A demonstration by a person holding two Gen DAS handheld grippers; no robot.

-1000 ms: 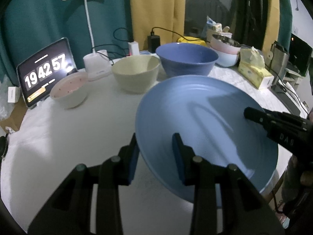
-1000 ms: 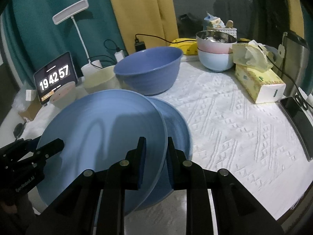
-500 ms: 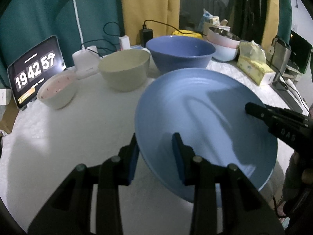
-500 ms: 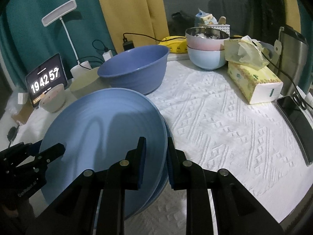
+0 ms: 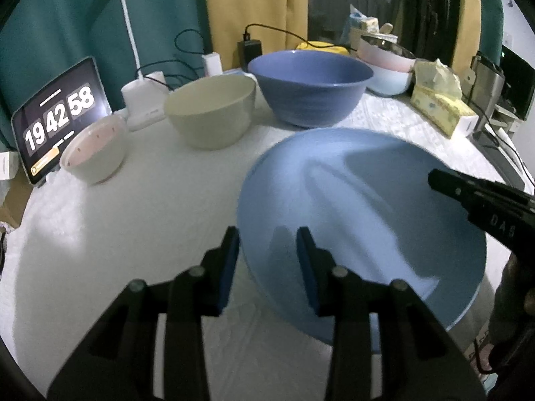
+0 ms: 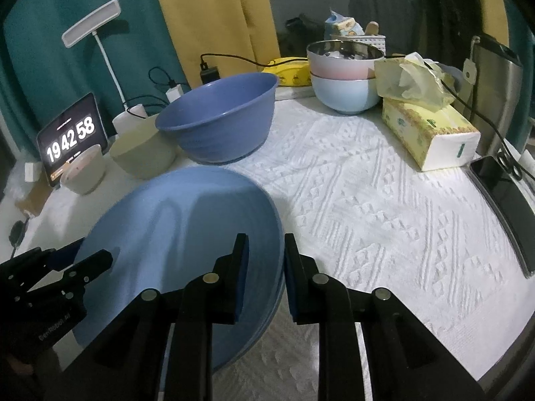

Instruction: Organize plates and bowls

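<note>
A: Blue plate [image 5: 361,220], glazed and rigid by the look of it, probably ceramic or melamine. Judged slippery at the rim, breakable if it drops flat, moderate weight. It sits low over the white tablecloth [image 6: 367,200], near the table's front edge, with a second blue rim showing just beneath its right side in the right wrist view; it appears to be resting on that lower plate.

B: Grip points?

A: Opposite rims, one tool per side. Left gripper [image 5: 267,260] straddles the near-left rim: one finger outside the edge, one over the plate's face. Its jaws are opening; rim is between them, but the pads stand visibly clear of it. Right gripper [image 6: 264,267] straddles the right rim the same way; jaws also opening, a gap shows on both sides of the rim.

B: So neither has hold?

A: My reading: neither presses on it now. Plate is supported from below, not by the tools.

B: Neighbours?

A: Dark blue bowl [image 5: 311,90] well behind the plate, cream bowl [image 5: 210,110] and small pink bowl [image 5: 93,153] further left. All apart from the plate.
</note>
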